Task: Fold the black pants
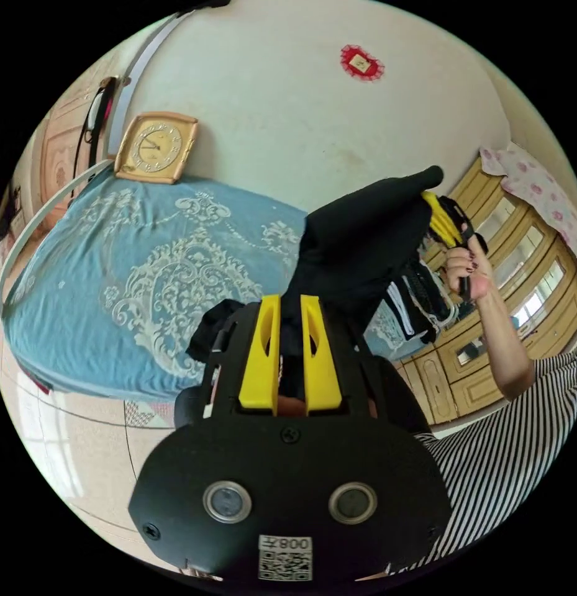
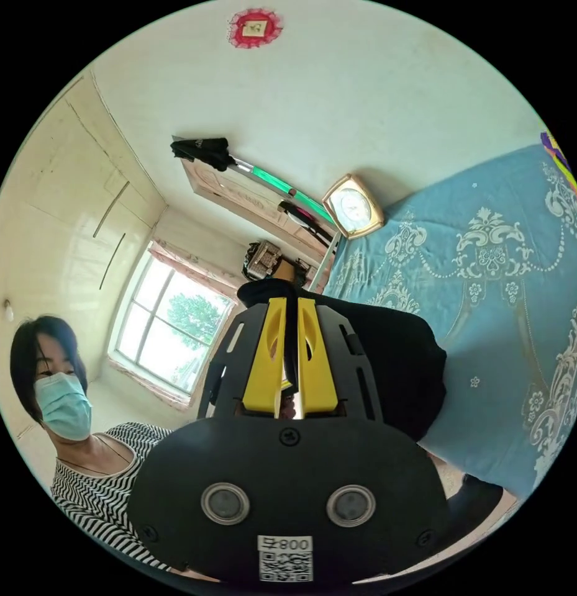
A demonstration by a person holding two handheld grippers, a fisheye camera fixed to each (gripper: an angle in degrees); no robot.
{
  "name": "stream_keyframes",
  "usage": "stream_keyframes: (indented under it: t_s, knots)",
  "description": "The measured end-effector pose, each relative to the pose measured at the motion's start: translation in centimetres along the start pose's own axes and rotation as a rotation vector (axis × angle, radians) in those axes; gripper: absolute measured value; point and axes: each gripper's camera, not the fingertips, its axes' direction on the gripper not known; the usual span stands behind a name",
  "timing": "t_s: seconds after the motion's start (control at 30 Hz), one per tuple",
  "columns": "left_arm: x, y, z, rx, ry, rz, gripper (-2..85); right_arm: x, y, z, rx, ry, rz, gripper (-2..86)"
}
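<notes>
We've got both grippers clamped on the black pants [image 1: 363, 248], held up off the blue bedspread [image 1: 133, 279]. Left gripper [image 1: 291, 304] jaws pinch one fold; right gripper [image 2: 290, 310] jaws pinch another. Clock [image 1: 156, 146] leans on the wall by the bed; wooden cabinet [image 1: 518, 279] sits behind the hand [image 1: 468, 267].

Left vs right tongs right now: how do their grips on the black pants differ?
The left tongs pinch black pants fabric that rises in a peak beyond the jaws; the right tongs hold fabric that drapes to one side over the blue patterned bedspread. In the left gripper view the right tongs grip the peak's far end, beside a hand. Shared: yellow jaws, both closed on the pants.
</notes>
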Motion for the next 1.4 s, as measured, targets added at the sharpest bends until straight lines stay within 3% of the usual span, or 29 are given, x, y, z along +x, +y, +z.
stream_keyframes:
  t_s: [0.17, 0.4, 0.63, 0.93, 1.2, 1.4]
  knots:
    - [-8.7, 3.2, 2.2, -0.164, -0.084, -0.15, 9.3, 0.7, -0.4, -5.6, 0.08, 0.062, -0.049, 2.7]
    - [-18.2, 2.7, 5.5, -0.249, -0.153, -0.38, 11.5, 5.7, 1.0, -10.8, 0.158, 0.121, 0.04, 2.9]
    - [-24.7, 2.6, 7.9, -0.361, -0.115, -0.478, 4.7, 9.9, 1.1, -13.7, 0.203, 0.126, 0.094, 2.9]
    - [-25.7, -0.2, -3.9, -0.011, 0.095, -0.323, 1.8, 11.6, 1.8, -19.2, 0.299, 0.083, 0.085, 2.8]
    - [-25.7, -8.2, -17.7, 0.304, -0.019, -0.102, 1.8, 10.8, 0.5, -23.0, 0.41, 0.009, 0.005, 2.8]
    - [-27.2, -12.0, -20.4, 0.343, -0.106, -0.046, 2.0, 17.9, 2.3, -21.2, 0.277, 0.249, 0.191, 1.8]
